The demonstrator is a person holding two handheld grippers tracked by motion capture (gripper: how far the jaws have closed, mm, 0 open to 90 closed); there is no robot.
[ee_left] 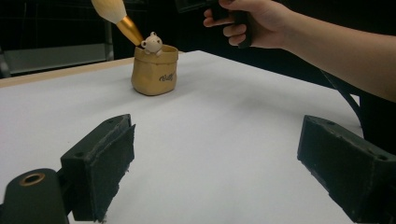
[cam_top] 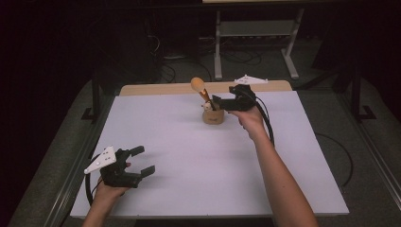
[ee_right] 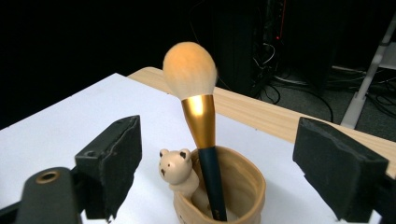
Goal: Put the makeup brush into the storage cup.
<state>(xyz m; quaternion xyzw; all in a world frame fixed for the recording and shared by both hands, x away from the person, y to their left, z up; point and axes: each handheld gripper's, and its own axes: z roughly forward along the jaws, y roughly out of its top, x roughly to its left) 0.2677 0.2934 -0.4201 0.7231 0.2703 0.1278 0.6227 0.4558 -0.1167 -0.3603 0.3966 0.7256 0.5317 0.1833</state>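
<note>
1. Makeup brush [ee_right: 200, 140] stands handle-down in the tan holder cup [ee_right: 243, 186], bristle head up, leaning a bit w/ the gold ferrule above the rim. Looks like the placing step is done: brush is in the cup, nothing gripping it.
2. Cup has a small bear figure [ee_right: 176, 171] on its rim, just beside the brush handle on the side toward the left-hand jaw in the right gripper view.
3. Right gripper [cam_top: 221, 102]: jaws wide apart, brush and cup between them but neither pad touches; gap on both sides. Holds nothing.
4. Left gripper [cam_top: 142, 161]: jaws wide, empty, only bare white table [ee_left: 224, 140] between them; cup sits well ahead of the jaws.
5. Left to do, prob.: back the right gripper off w/o clipping the brush head; otherwise looks near finished.
</note>
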